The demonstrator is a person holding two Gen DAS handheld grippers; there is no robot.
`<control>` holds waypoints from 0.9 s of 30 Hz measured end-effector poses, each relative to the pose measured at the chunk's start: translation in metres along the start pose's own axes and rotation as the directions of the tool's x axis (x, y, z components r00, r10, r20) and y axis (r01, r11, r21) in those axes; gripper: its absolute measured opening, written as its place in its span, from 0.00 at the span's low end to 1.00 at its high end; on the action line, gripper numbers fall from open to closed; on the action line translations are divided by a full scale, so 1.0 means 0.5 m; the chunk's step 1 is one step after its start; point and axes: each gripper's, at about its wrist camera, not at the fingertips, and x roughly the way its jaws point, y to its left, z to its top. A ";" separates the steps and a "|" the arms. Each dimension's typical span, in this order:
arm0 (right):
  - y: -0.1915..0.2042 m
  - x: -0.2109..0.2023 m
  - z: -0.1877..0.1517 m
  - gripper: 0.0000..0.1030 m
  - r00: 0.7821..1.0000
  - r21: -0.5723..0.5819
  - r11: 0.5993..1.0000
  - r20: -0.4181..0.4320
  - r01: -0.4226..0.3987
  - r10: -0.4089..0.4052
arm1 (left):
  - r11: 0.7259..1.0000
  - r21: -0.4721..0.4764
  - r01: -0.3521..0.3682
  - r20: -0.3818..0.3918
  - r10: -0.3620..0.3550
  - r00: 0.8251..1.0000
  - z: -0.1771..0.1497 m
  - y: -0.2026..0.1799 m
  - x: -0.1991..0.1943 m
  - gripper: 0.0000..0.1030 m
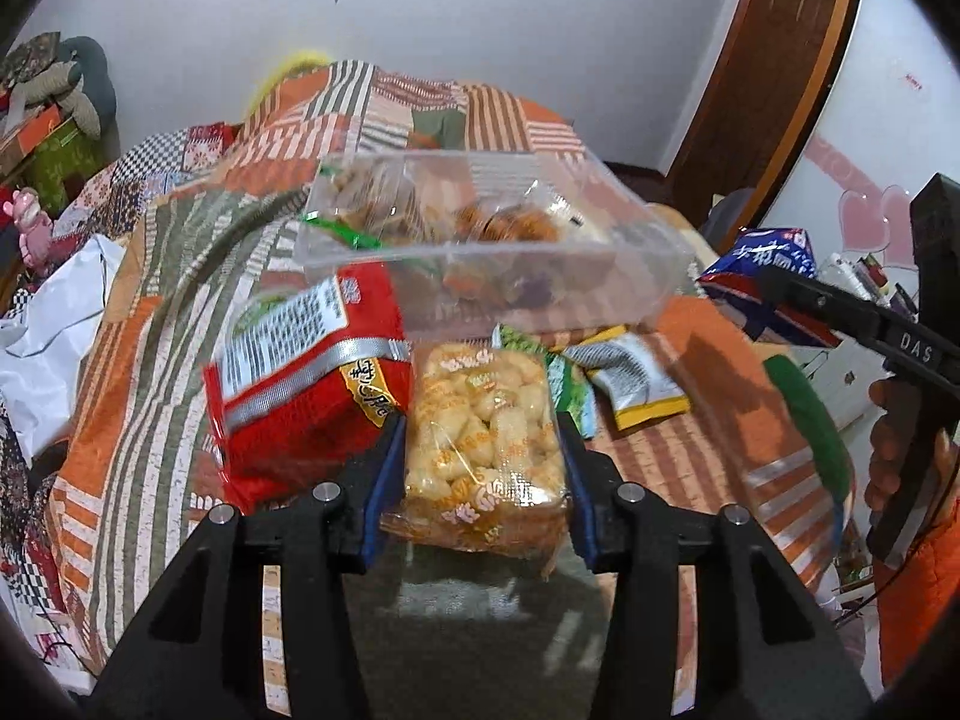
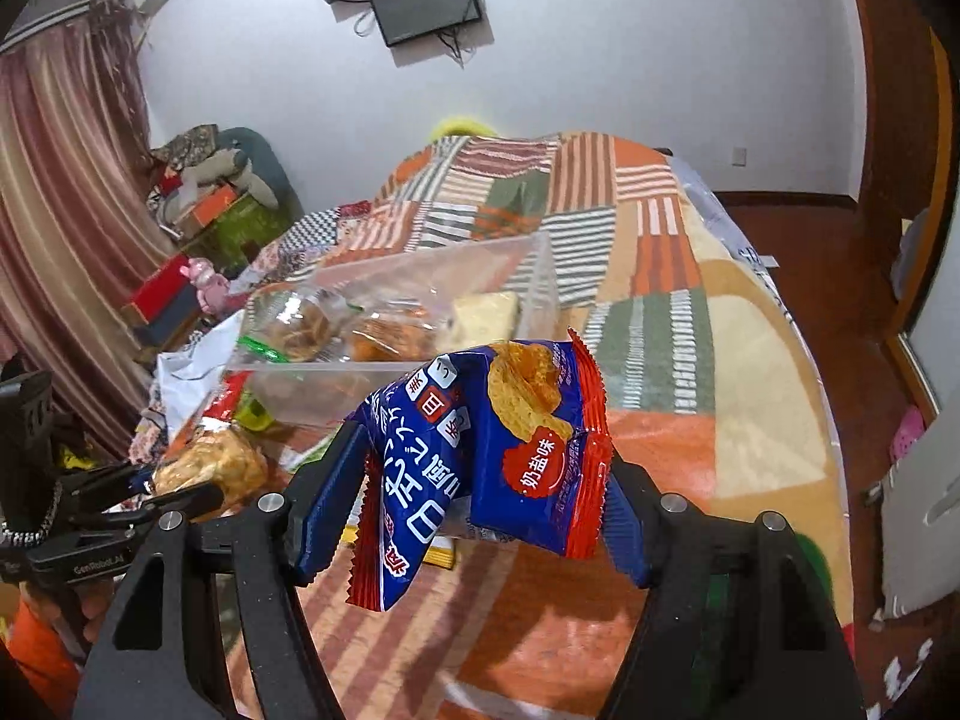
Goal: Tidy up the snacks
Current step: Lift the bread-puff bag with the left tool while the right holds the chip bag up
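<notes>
Right now we hold a snack in each gripper above the patchwork bed cover (image 1: 150,324). Our left gripper (image 1: 483,468) is clenched on a clear bag of puffed corn snacks (image 1: 483,450), its blue pads pressing the bag from both sides; the right wrist view shows that same bag (image 2: 210,468) pinched at the far left. Our right gripper (image 2: 480,480) is clamped on a blue and red chip packet (image 2: 480,450), which folds and droops between the fingers; in the left wrist view the packet (image 1: 762,276) shows at the right edge.

Ahead of both grippers sits a clear plastic box (image 1: 492,294) on the cover, and it already holds several wrapped snacks, among them a bag with a green strip (image 1: 348,234) and orange-brown pieces. A red packet (image 1: 306,384) lies tilted just left of the puffed snack bag, near the front wall of the box. A yellow and white sachet (image 1: 636,384) and a green packet (image 1: 570,384) lie on the cover just right of the bag, below the box.
</notes>
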 end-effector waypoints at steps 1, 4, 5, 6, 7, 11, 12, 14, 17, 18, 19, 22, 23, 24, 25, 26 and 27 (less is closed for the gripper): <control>0.001 -0.001 -0.001 0.66 1.000 -0.002 1.000 0.002 -0.004 0.004 | 1.000 0.001 0.006 0.001 -0.006 1.000 0.002 -0.001 -0.003 0.46; 0.006 -0.001 0.000 0.66 1.000 -0.007 1.000 0.004 -0.014 0.014 | 1.000 -0.001 -0.001 0.005 0.001 1.000 0.004 -0.001 -0.006 0.46; 0.008 -0.002 0.000 0.66 1.000 -0.007 1.000 0.005 -0.015 0.015 | 1.000 -0.002 -0.002 0.006 0.002 1.000 0.004 0.000 -0.007 0.46; 0.008 -0.002 0.000 0.66 1.000 -0.008 1.000 0.005 -0.017 0.017 | 1.000 -0.003 -0.003 0.008 0.003 1.000 0.004 0.000 -0.007 0.45; 0.008 -0.002 0.000 0.66 1.000 -0.007 1.000 0.006 -0.019 0.019 | 1.000 -0.003 -0.001 0.011 0.001 1.000 0.003 0.000 -0.010 0.44; 0.007 -0.003 0.000 0.66 1.000 -0.001 1.000 0.007 -0.029 0.029 | 1.000 0.012 -0.001 0.013 0.001 1.000 0.006 -0.006 -0.021 0.07; 0.007 -0.003 -0.001 0.66 1.000 0.000 1.000 0.005 -0.031 0.031 | 1.000 0.012 0.005 0.009 -0.005 1.000 0.009 -0.006 -0.023 0.07; 0.006 -0.002 -0.004 0.66 0.999 0.004 0.999 0.001 -0.036 0.036 | 1.000 0.008 0.020 -0.002 -0.020 1.000 0.012 -0.004 -0.023 0.07; 0.009 -0.001 -0.009 0.66 0.999 0.003 0.999 -0.007 -0.041 0.041 | 1.000 0.001 0.015 -0.013 -0.015 1.000 0.006 0.000 -0.023 0.15; 0.009 -0.001 -0.010 0.66 0.999 0.002 0.999 -0.009 -0.041 0.041 | 1.000 -0.002 0.013 -0.021 -0.013 1.000 0.003 0.003 -0.022 0.18; 0.010 -0.001 -0.011 0.66 0.999 0.000 0.999 -0.012 -0.042 0.042 | 1.000 -0.007 0.013 -0.026 -0.013 1.000 -0.002 0.005 -0.022 0.29; 0.011 -0.002 -0.013 0.66 0.999 0.001 0.999 -0.016 -0.045 0.045 | 0.999 -0.030 0.017 -0.061 -0.019 0.998 -0.025 0.013 -0.013 0.51; 0.011 -0.003 -0.014 0.66 0.999 0.003 0.999 -0.017 -0.048 0.048 | 0.999 -0.032 0.020 -0.080 -0.022 0.997 -0.034 0.015 -0.006 0.51; 0.011 -0.003 -0.015 0.66 0.999 0.004 0.999 -0.018 -0.050 0.050 | 0.999 -0.031 0.020 -0.105 -0.023 0.994 -0.047 0.014 0.001 0.51; 0.012 -0.003 -0.016 0.66 0.998 0.004 0.999 -0.020 -0.052 0.052 | 1.000 -0.028 0.010 -0.129 -0.014 0.992 -0.062 0.014 0.008 0.52; 0.013 -0.003 -0.017 0.66 0.998 0.003 0.999 -0.022 -0.053 0.053 | 1.000 -0.023 -0.001 -0.141 -0.002 0.990 -0.075 0.014 0.011 0.52; 0.013 -0.002 -0.018 0.66 0.998 0.001 0.999 -0.025 -0.054 0.054 | 1.000 -0.014 -0.015 -0.143 0.013 0.990 -0.085 0.013 0.012 0.53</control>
